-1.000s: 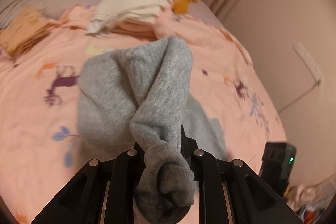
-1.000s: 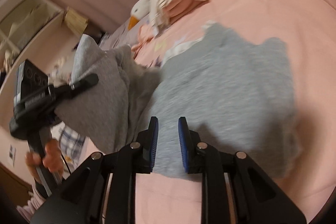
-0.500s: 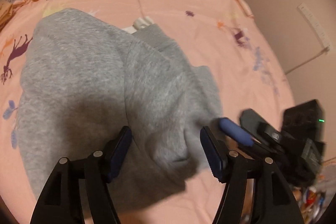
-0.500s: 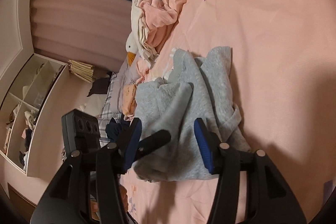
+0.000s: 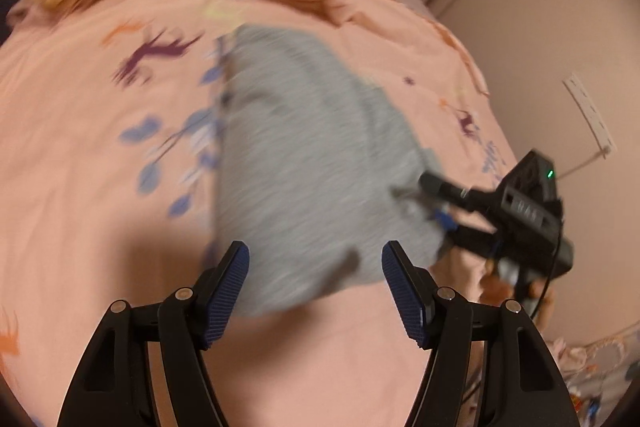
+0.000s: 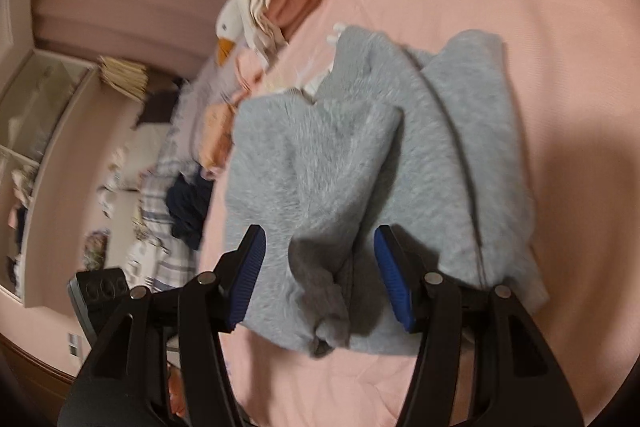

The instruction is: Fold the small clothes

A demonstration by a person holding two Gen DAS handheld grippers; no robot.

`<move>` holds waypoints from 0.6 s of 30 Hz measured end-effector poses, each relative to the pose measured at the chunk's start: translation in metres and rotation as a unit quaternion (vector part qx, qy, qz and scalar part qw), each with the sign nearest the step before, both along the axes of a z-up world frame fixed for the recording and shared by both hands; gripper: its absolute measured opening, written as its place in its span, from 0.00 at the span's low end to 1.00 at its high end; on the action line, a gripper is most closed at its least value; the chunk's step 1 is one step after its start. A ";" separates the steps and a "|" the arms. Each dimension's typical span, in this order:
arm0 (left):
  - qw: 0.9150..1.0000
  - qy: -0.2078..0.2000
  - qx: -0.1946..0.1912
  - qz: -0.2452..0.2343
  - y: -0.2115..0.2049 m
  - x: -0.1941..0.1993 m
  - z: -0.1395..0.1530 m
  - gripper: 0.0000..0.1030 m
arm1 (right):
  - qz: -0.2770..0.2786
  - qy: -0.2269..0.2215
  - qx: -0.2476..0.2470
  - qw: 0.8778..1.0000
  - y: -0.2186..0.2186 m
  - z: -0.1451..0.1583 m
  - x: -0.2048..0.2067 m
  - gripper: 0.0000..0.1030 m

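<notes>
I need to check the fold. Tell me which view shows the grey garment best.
The right wrist view: the grey garment lies sharp, its folded layers and cuff visible between the right gripper pads. The left wrist view shows the garment only as a motion-blurred grey patch.

The grey garment (image 6: 360, 163) is fuzzy, matt fleece cloth; the pink bedspread (image 6: 540, 27) is smooth printed cotton-like cloth.

Goose plush (image 6: 230, 23), pink printed bedspread (image 5: 80, 163), wall shelves (image 6: 36, 131)
</notes>
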State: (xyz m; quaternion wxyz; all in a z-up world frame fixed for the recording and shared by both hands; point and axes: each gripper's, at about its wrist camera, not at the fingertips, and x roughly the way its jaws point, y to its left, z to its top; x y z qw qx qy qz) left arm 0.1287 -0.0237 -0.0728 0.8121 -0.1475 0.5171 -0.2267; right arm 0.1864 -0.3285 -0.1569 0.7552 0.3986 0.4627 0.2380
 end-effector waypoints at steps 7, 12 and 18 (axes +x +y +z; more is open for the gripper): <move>0.998 0.042 -0.038 0.038 0.035 -0.008 -0.026 0.65 | 0.050 0.001 -0.086 0.995 0.042 0.007 0.021 0.54; 0.997 0.052 -0.043 0.048 0.040 -0.007 -0.031 0.65 | 0.057 0.016 -0.113 0.992 0.052 -0.011 0.036 0.25; 0.996 0.058 -0.040 0.050 0.044 -0.006 -0.032 0.65 | 0.021 -0.038 -0.119 0.992 0.034 0.014 0.030 0.10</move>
